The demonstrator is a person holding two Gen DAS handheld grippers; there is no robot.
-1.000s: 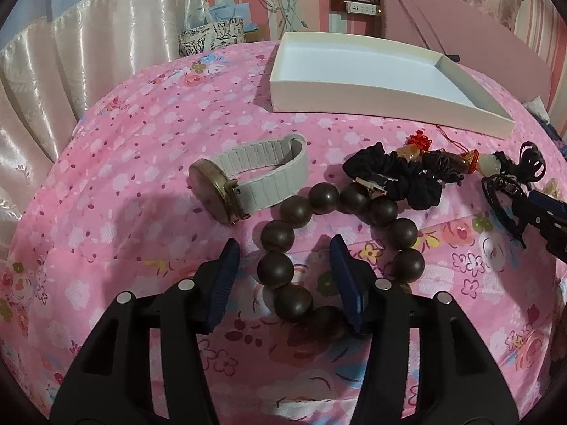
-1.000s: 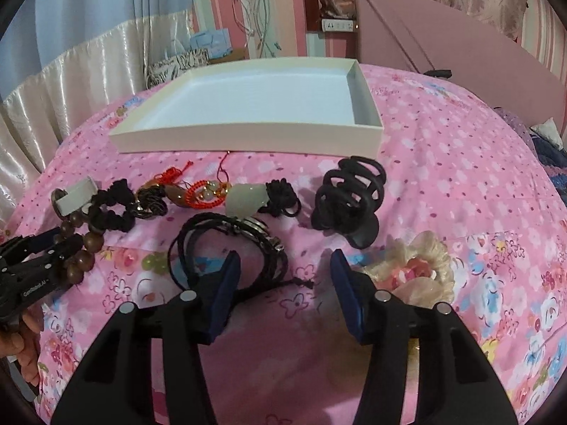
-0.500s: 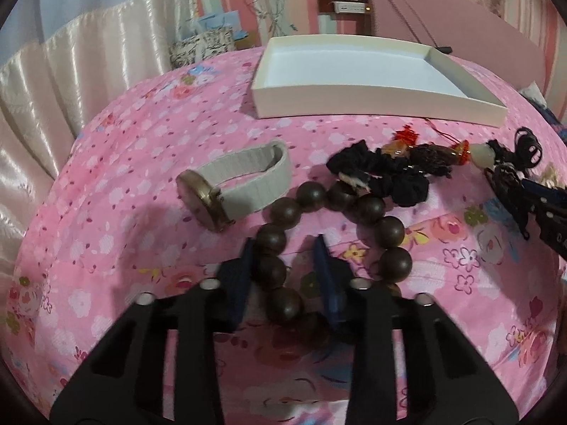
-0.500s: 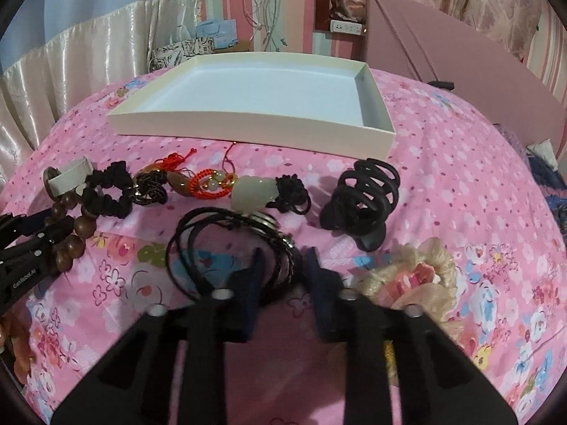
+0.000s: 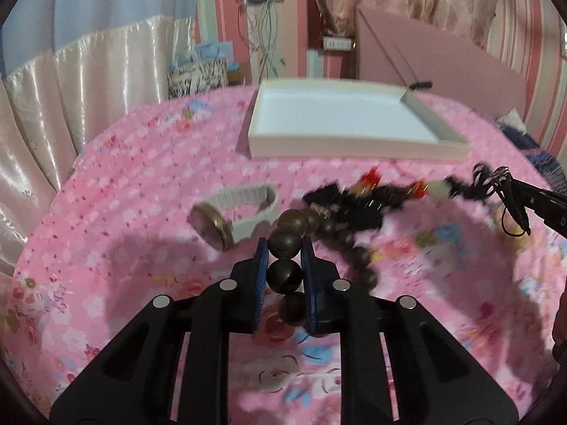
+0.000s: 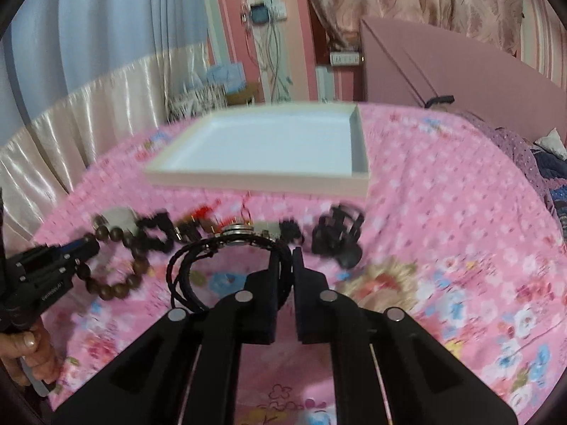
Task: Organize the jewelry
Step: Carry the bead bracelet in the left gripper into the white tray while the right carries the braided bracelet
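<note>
On the left, the left gripper (image 5: 283, 258) is clenched on the bead bracelet (image 5: 285, 272), 2 or 3 dark beads being pinched between its blue pads while the rest of the strand trails down to the pink floral bedspread (image 5: 141, 194) beside the watch (image 5: 230, 212). The jaws have just been closing, with the beads between them. The step in hand is judged to be the lift toward the white tray (image 5: 354, 148), which stands empty at the far side. The strand is best raised until it hangs clear of the black scrunchie (image 5: 354, 209) it lies against, so nothing is dragged along. To the right, the right gripper (image 6: 283, 258) is clamped on the black cord bracelet (image 6: 198, 258), its loop and metal charm standing up off the cloth, near the black claw clip (image 6: 336, 237). Both tools are pitched steeply downward over the bed, held side by side, a hand (image 6: 24, 350) being seen under the left one.
</note>
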